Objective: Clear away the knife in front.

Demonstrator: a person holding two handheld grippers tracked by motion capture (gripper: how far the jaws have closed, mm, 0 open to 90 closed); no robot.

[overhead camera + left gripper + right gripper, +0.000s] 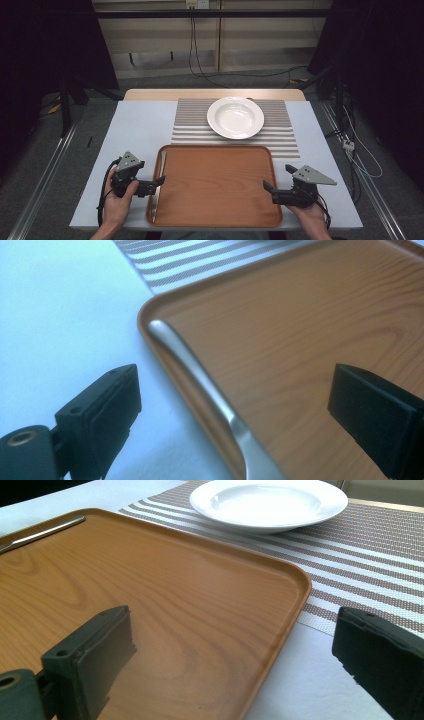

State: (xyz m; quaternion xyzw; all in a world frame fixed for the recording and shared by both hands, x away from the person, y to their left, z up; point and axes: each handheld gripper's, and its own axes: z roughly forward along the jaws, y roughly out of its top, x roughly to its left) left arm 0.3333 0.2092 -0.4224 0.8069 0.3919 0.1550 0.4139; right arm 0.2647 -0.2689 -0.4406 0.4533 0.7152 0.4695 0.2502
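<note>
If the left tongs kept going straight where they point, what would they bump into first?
Most likely the metal utensil handle lying along the left edge of the wooden tray. The left tongs are open astride that edge, though how high they hover is unclear.

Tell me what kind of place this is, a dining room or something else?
Probably a lab or studio mock-up of a dining setting. A plate, striped placemat and wooden tray sit on a small table, but dark curtains, metal frame rails and loose cables surround it.

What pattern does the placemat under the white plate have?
The placemat has brown and white stripes, clearest in the right gripper view.
</note>
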